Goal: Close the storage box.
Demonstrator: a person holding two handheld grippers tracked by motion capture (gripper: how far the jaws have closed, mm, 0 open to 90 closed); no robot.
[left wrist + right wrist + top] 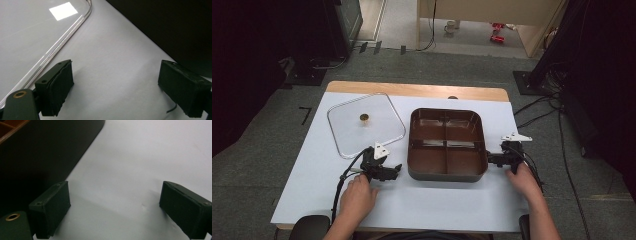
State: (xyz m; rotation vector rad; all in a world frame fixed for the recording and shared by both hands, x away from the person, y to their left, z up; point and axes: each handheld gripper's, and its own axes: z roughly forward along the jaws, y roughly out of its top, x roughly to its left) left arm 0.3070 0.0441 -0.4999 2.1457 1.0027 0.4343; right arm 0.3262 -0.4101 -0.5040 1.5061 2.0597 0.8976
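A dark brown tray split into compartments sits mid-table, and nothing shows inside it. A clear square lid with a small brass knob lies flat to its left. My left gripper rests on the white table cover just left of the tray, jaws open and empty; its own view shows the lid's rim and the tray's dark wall. My right gripper is at the tray's right edge, open, with bare cover between its pads and the tray's wall beside it.
A white cover lies over the wooden table, whose bare strip shows at the far edge. Cables trail from both grippers. Dark equipment and cables stand on the floor around the table.
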